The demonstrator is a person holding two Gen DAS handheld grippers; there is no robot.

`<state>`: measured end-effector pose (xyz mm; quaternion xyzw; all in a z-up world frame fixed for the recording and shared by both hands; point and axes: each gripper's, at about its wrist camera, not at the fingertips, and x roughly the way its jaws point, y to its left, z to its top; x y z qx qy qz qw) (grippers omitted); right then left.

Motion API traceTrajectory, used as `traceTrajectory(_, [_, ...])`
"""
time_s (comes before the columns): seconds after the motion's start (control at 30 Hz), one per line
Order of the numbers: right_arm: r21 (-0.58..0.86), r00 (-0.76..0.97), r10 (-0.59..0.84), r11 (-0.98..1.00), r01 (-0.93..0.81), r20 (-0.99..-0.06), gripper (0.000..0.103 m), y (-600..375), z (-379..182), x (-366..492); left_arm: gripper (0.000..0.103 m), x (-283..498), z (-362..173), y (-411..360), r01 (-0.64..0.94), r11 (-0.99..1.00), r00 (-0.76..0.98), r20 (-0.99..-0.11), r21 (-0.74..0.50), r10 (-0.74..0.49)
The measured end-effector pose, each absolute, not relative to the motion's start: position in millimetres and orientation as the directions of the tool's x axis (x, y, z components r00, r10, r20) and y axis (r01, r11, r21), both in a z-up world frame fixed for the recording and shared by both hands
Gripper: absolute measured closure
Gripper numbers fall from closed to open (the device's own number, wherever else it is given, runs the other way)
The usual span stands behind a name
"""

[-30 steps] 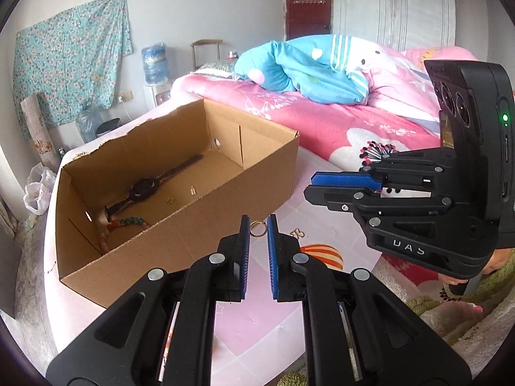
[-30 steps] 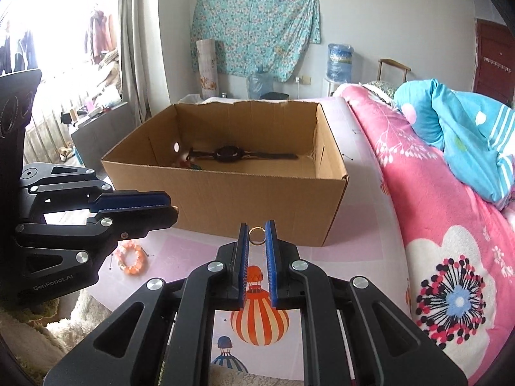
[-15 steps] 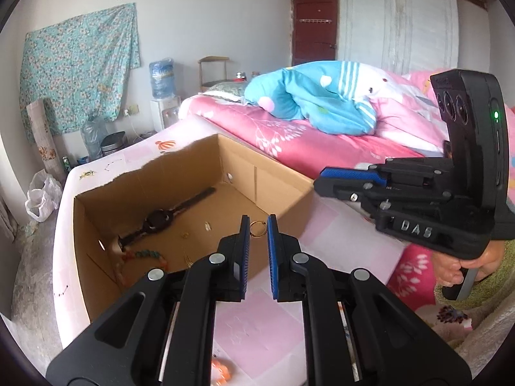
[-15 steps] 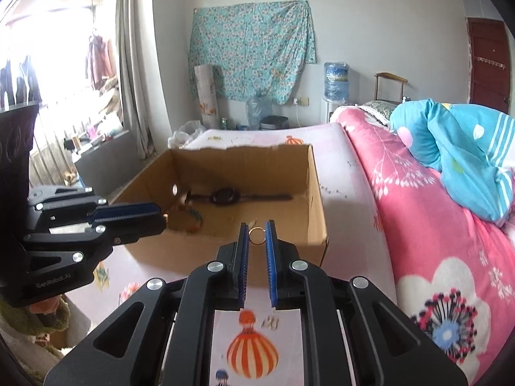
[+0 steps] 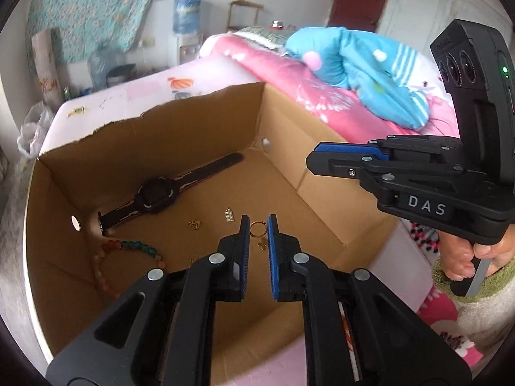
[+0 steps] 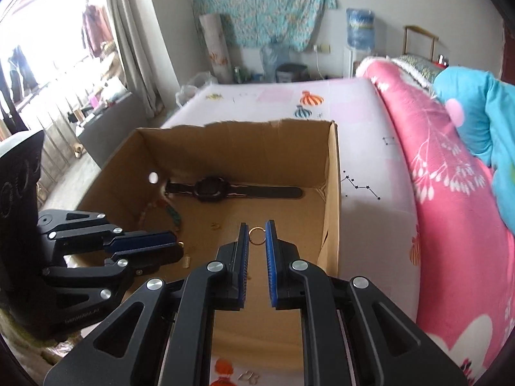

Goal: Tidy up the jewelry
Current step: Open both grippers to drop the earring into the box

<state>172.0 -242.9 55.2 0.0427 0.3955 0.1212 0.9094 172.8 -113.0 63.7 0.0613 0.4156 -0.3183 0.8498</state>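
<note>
An open cardboard box (image 5: pixel 154 135) (image 6: pixel 244 141) lies on the bed sheet. Inside it are a black watch (image 5: pixel 156 194) (image 6: pixel 210 188), a bead bracelet (image 5: pixel 138 246) (image 6: pixel 170 214) and several small gold and silver charms (image 5: pixel 194 224). My left gripper (image 5: pixel 258 225) hangs over the box floor, shut on a thin gold ring (image 5: pixel 258 229) at its fingertips. My right gripper (image 6: pixel 257 230) is beside it over the box's near part, shut on a second gold ring (image 6: pixel 257 235). Each gripper shows in the other's view: the right one (image 5: pixel 313 157), the left one (image 6: pixel 175 247).
A pink flowered quilt (image 6: pixel 450 193) and a blue plush (image 5: pixel 363 64) lie to the right of the box. A small silver piece (image 6: pixel 249 377) rests on the sheet in front of the box. A person's hand (image 5: pixel 463 254) grips the right handle.
Both grippers have travelled forward from in front of the box to above its inside, each still pinching its ring. The box now fills the lower part of both views.
</note>
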Motion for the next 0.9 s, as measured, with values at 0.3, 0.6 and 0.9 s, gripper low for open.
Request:
traceTrajectory(0.3, [0.217,0.694,0.268,0.963,-0.162,-0.668,0.078,-265.4,65.2,176.2,0.07,175.6,66.5,-96.3,0.542,0.814,0.474,-0.724,-0.208,-0.5])
traceTrajectory(0.6, [0.246,0.792,0.214,0.966,-0.083,-0.572,0.07,-292.2,97.6,132.7,0.062,158.7,87.7,-72.2,0.517,0.827,0.528,-0.678,-0.221,-0.512])
traceTrajectory(0.9, [0.315,0.807,0.21,0.949,-0.031,-0.552,0.058,-286.1,87.7,80.3,0.043,125.9,100.7,-47.4,0.503,0.84,0.571,-0.652,-0.203,-0.499])
